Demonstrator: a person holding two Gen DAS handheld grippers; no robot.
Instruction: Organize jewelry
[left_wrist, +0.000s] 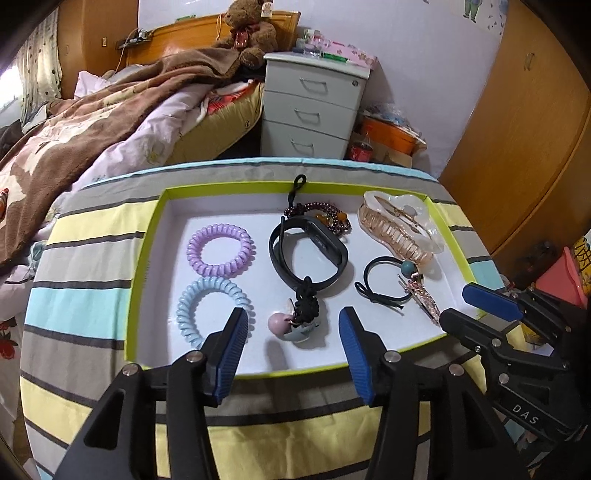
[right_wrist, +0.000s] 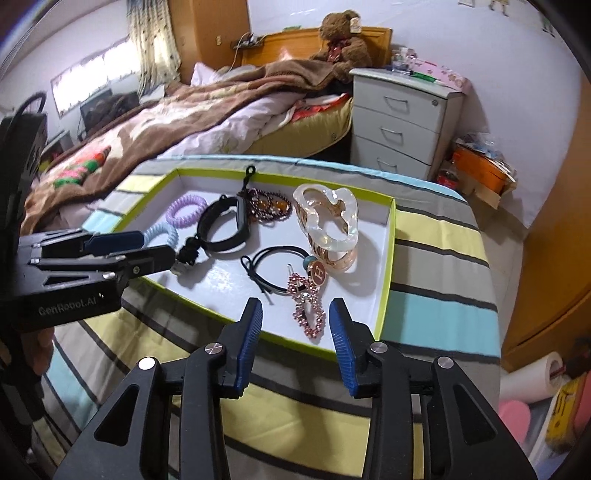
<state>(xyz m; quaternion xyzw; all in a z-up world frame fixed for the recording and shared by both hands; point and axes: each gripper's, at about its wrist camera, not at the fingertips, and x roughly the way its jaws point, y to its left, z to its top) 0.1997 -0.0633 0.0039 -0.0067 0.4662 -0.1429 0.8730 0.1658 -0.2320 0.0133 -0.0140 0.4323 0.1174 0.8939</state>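
A shallow white tray with a lime rim (left_wrist: 147, 243) (right_wrist: 384, 295) lies on a striped table. In it lie a purple coil hair tie (left_wrist: 220, 250) (right_wrist: 186, 211), a blue coil tie (left_wrist: 207, 306), a black wristband (left_wrist: 308, 251) (right_wrist: 223, 225), a dark bead bracelet (left_wrist: 328, 214) (right_wrist: 269, 205), a clear claw clip (left_wrist: 399, 225) (right_wrist: 327, 221), a black elastic tie (left_wrist: 384, 282) (right_wrist: 275, 271), a pink rhinestone clip (right_wrist: 308, 310) and a pink charm on black cord (left_wrist: 295, 321). My left gripper (left_wrist: 293, 334) (right_wrist: 147, 245) is open over the tray's front edge near the charm. My right gripper (right_wrist: 295, 325) (left_wrist: 469, 306) is open above the rhinestone clip.
The striped cloth (left_wrist: 85, 306) covers the round table. Behind stand a bed with a brown blanket (left_wrist: 92, 122), a white drawer unit (left_wrist: 314, 107) and a wooden wardrobe (left_wrist: 535, 147). A teddy bear (left_wrist: 251, 29) sits on the bed's headboard end.
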